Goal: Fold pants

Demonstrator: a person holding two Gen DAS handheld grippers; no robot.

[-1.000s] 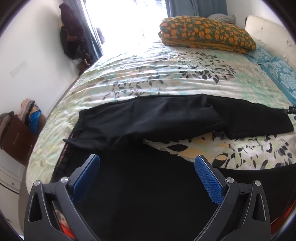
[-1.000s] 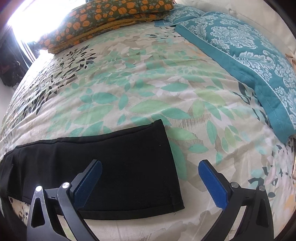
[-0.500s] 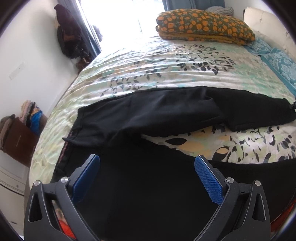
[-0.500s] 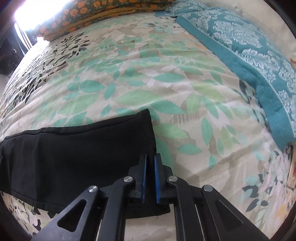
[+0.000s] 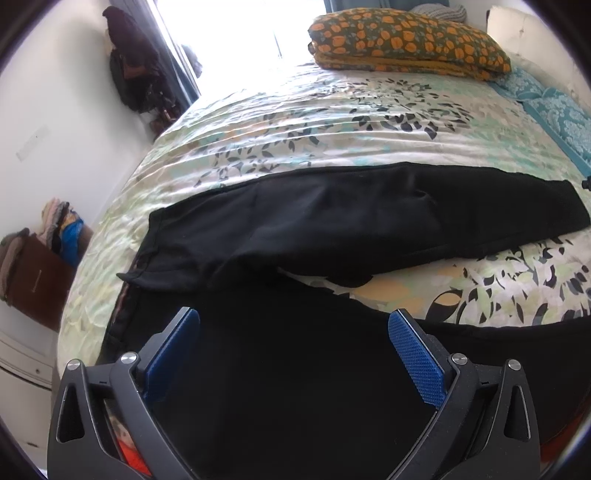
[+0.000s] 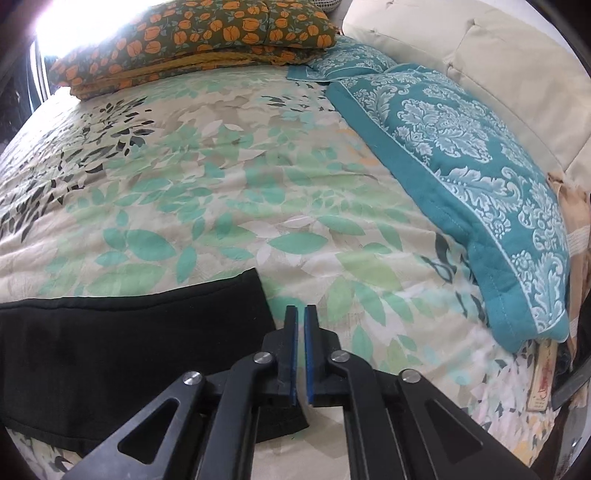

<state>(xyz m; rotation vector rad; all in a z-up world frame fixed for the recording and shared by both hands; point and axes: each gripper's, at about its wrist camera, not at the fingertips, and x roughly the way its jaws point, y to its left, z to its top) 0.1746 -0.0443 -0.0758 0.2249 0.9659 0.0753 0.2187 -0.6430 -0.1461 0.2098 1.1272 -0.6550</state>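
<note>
Two grippers work the black pants [image 5: 351,225], which lie stretched across the floral bedspread [image 5: 332,122]. Nearest, the left gripper [image 5: 293,354] hovers over the near leg with its blue pads [image 5: 415,358] spread wide, holding nothing. The right gripper [image 6: 301,354] sits at the far leg's hem [image 6: 264,291]; its jaws have just been opening and now stand a narrow slit apart, and I cannot tell whether any cloth is caught between them. If the hem has slipped free, a lift would leave that leg lying flat; a thin pinch on slick fabric could also drop it midway and skew the fold. Farther off, an orange-flowered pillow [image 6: 192,33] and a teal quilt [image 6: 461,155] lie well apart.
</note>
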